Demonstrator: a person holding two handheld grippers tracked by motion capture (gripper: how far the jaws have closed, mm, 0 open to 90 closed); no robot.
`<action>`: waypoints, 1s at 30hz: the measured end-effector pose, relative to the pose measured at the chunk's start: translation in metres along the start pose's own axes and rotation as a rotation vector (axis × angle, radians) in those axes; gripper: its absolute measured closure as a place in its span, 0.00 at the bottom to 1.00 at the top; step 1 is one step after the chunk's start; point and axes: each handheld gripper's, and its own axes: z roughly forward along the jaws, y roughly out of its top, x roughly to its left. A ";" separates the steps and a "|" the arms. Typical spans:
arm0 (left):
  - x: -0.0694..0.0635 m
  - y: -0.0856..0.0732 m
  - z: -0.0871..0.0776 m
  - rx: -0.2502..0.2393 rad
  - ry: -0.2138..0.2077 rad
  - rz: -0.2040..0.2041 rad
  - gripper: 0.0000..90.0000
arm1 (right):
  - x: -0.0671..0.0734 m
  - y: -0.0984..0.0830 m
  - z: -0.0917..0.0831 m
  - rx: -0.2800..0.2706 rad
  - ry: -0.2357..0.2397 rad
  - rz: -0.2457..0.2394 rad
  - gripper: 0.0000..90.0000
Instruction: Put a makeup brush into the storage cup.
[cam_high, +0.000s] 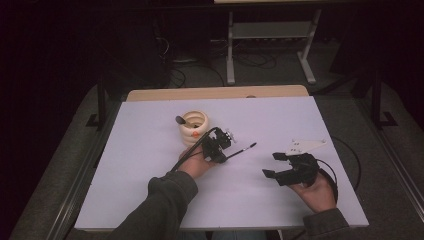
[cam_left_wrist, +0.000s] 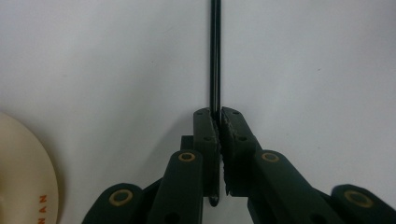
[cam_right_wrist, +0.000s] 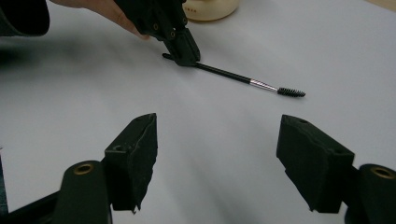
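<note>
A thin black spoolie brush (cam_high: 245, 148) lies low over the white table (cam_high: 280, 120), its bristled tip pointing right. My left gripper (cam_high: 228, 156) is shut on the brush's handle near its back end; in the left gripper view the jaws (cam_left_wrist: 219, 119) pinch the black stem (cam_left_wrist: 215, 56), which runs straight ahead. The right gripper view shows the same brush (cam_right_wrist: 243, 78) with its silver collar and bristles, held by the left gripper (cam_right_wrist: 187, 55). My right gripper (cam_high: 274, 165) hovers to the right of the brush, open and holding nothing (cam_right_wrist: 218, 126).
A cream ribbed holder (cam_high: 194, 122) stands just behind the left hand, with a dark-tipped tool and something orange in it; its edge shows in the left gripper view (cam_left_wrist: 23, 168). A metal table frame (cam_high: 270, 30) stands on the floor beyond.
</note>
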 end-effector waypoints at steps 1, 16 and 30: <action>0.000 0.000 0.000 0.002 0.000 0.000 0.95 | 0.000 0.000 0.000 0.002 0.001 0.000 0.31; 0.004 -0.001 -0.002 -0.004 -0.023 -0.011 0.95 | -0.002 -0.001 0.000 0.000 0.003 0.003 0.31; 0.004 -0.002 -0.008 -0.008 -0.042 -0.013 0.96 | -0.001 -0.001 0.001 0.005 0.003 0.005 0.31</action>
